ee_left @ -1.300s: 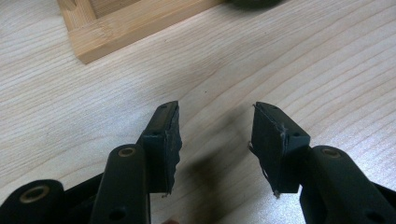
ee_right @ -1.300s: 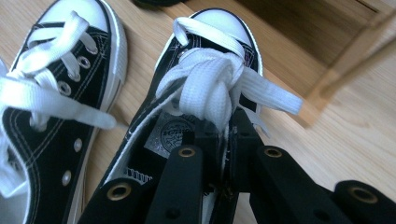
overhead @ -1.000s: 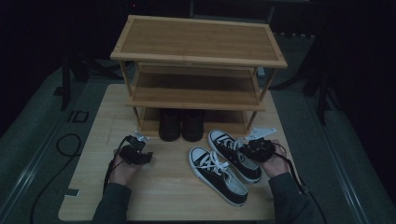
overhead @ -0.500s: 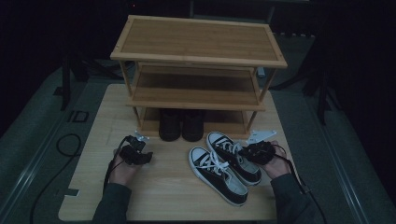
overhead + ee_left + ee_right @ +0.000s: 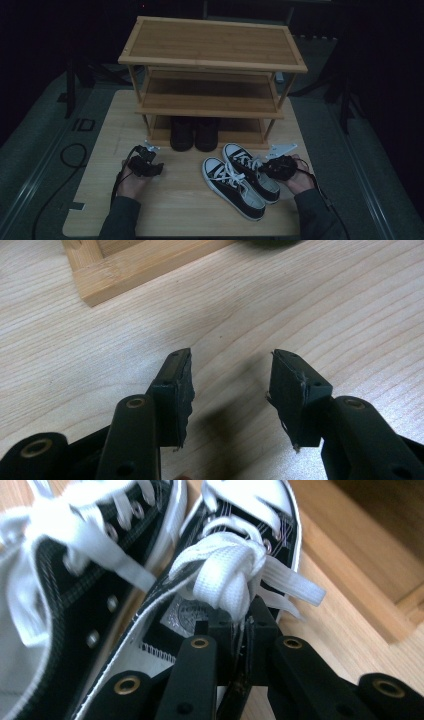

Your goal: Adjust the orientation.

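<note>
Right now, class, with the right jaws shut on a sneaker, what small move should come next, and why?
Probably lift the right sneaker slightly: the right gripper is shut on its side wall, and the bamboo rack's shelves stand open just behind.

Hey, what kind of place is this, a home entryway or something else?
Probably a staged recording setup rather than a real entryway. A wooden shoe rack stands on a pale wooden board, with black boots on its bottom shelf and black-and-white sneakers in front. The surroundings are dark, with a cable trailing on the floor.
</note>
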Available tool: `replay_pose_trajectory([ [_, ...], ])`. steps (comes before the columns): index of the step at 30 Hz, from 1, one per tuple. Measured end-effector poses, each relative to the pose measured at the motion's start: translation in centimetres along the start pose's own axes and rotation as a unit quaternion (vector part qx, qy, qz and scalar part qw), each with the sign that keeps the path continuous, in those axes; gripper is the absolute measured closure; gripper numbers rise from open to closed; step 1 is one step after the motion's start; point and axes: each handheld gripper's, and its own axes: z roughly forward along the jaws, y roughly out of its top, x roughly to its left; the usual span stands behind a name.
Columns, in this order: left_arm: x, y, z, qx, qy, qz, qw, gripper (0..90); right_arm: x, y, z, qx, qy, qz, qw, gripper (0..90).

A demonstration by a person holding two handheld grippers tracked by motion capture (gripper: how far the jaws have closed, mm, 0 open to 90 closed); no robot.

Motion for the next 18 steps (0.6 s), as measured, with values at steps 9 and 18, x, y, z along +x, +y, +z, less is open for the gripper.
replay_pose_trajectory([
  [9, 0.09, -0.02, -0.06, -0.001, 0.000, -0.002, 1.0000, 52.2, -0.30, -0.11, -0.01, 0.003, -0.009, 0.000, 1.0000, 85.1],
  [18, -0.02, 0.00, -0.06, -0.001, 0.000, 0.000, 1.0000, 52.2, 0.00, -0.98, -0.34, -0.002, 0.023, 0.011, 0.9997, 84.9],
])
